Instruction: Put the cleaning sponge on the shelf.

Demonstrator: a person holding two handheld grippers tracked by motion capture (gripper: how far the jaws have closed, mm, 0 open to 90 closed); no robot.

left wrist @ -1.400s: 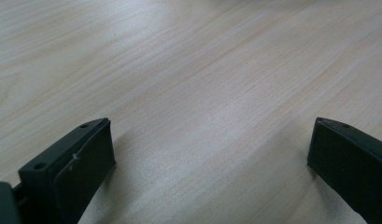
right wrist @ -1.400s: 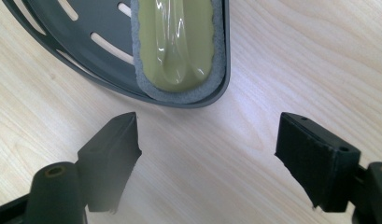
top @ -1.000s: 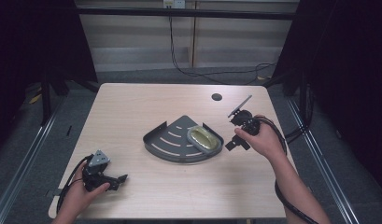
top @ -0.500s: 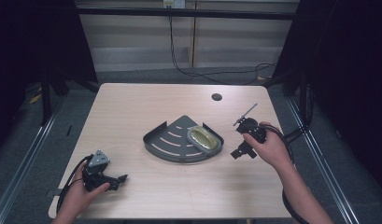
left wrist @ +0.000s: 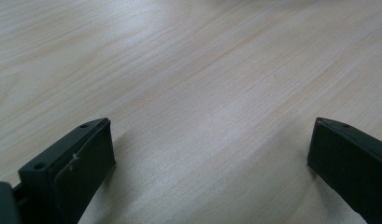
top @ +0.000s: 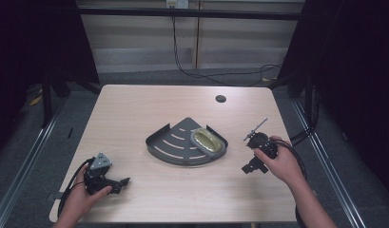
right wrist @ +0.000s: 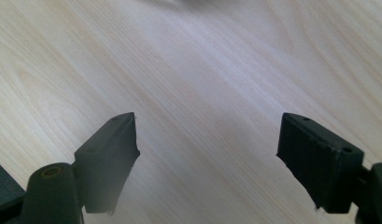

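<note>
A: In the dark corner tray at mid-table lies the yellow-green sponge, against the tray's right wall. Has it shifted?

B: No, tray and sponge sit as they did a second ago. The right gripper has moved: it was beside the tray's right edge then, and now it is lower and nearer the person, clear of the tray. Its jaws are spread wide over bare wooden table.

A: And the left gripper?

B: Unchanged at the near left corner, jaws also wide apart, with nothing but wood between them.
</note>
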